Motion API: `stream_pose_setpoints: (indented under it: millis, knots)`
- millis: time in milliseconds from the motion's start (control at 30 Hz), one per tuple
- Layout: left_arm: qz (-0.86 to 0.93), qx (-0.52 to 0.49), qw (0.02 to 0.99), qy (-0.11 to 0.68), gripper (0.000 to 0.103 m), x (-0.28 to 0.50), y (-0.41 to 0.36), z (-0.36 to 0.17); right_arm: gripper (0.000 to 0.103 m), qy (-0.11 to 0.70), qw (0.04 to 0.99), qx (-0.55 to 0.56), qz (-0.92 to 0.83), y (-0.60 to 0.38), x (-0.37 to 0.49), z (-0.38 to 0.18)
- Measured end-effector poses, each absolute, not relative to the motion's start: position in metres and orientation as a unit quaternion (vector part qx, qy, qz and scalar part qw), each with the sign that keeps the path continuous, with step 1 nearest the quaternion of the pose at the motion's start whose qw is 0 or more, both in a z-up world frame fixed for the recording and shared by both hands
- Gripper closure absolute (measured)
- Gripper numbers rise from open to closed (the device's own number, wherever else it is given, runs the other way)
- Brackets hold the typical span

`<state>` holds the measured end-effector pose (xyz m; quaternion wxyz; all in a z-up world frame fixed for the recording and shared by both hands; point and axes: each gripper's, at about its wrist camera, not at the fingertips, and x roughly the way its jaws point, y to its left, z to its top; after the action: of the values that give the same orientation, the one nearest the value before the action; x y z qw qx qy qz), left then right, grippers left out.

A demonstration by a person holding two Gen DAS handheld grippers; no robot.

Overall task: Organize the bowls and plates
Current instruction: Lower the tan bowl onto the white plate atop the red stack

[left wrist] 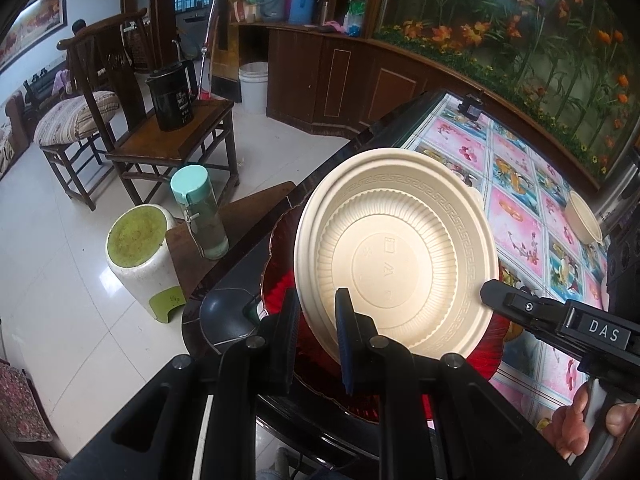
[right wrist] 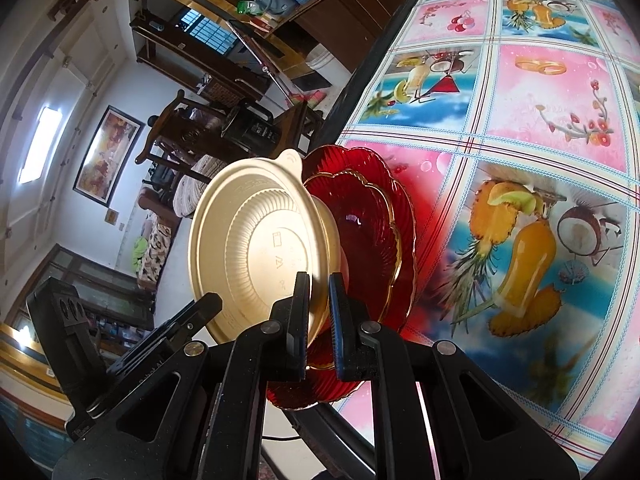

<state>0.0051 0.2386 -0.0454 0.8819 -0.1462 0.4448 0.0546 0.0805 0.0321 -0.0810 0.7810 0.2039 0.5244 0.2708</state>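
Note:
A cream ribbed plastic bowl (left wrist: 396, 248) with a small tab on its rim sits over two stacked red glass plates (left wrist: 280, 280) at the table's near corner. Whether it rests on them or hangs just above, I cannot tell. My left gripper (left wrist: 318, 296) is shut on the bowl's near rim. My right gripper (left wrist: 490, 290) reaches in from the right, held by a hand, and touches the bowl's right rim. In the right wrist view the right gripper (right wrist: 319, 280) is shut on the cream bowl's (right wrist: 256, 240) rim, with the gold-edged red plates (right wrist: 372, 232) behind. The left gripper (right wrist: 212, 302) meets the rim at lower left.
A second cream bowl (left wrist: 584, 216) stands farther right on the fruit-patterned tablecloth (left wrist: 516, 208). Left of the table, beyond its dark edge, are a water bottle (left wrist: 200, 212) on a low stand, a white and green stool (left wrist: 138, 248), a wooden chair with a black kettle (left wrist: 172, 96) and a white bucket (left wrist: 253, 84).

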Motion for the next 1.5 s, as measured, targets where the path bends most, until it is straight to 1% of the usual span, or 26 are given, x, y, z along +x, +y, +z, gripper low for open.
stream_pose_setpoints:
  millis: [500, 767, 967, 1300, 1367, 1433, 1500]
  knots:
    - [0.026, -0.159, 0.871, 0.464, 0.087, 0.008, 0.240, -0.043, 0.094, 0.524, 0.776, 0.219, 0.275, 0.026, 0.080, -0.075]
    - [-0.003, -0.160, 0.857, 0.490, 0.085, 0.010, 0.244, -0.043, 0.094, 0.545, 0.745, 0.261, 0.285, 0.014, 0.079, -0.074]
    - [-0.011, -0.150, 0.856, 0.495, 0.085, 0.008, 0.246, -0.036, 0.094, 0.552, 0.724, 0.290, 0.295, 0.011, 0.078, -0.075]
    - [-0.026, -0.153, 0.845, 0.512, 0.084, 0.015, 0.246, -0.035, 0.094, 0.557, 0.708, 0.316, 0.297, 0.007, 0.076, -0.079]
    - [-0.028, -0.149, 0.842, 0.517, 0.080, 0.018, 0.246, -0.034, 0.094, 0.560, 0.700, 0.328, 0.297, 0.003, 0.080, -0.083]
    - [-0.027, -0.145, 0.844, 0.516, 0.073, 0.020, 0.247, -0.032, 0.094, 0.565, 0.690, 0.340, 0.298, 0.001, 0.081, -0.087]
    - [-0.022, -0.140, 0.845, 0.516, 0.069, 0.021, 0.247, -0.032, 0.094, 0.565, 0.689, 0.345, 0.297, 0.000, 0.083, -0.090]
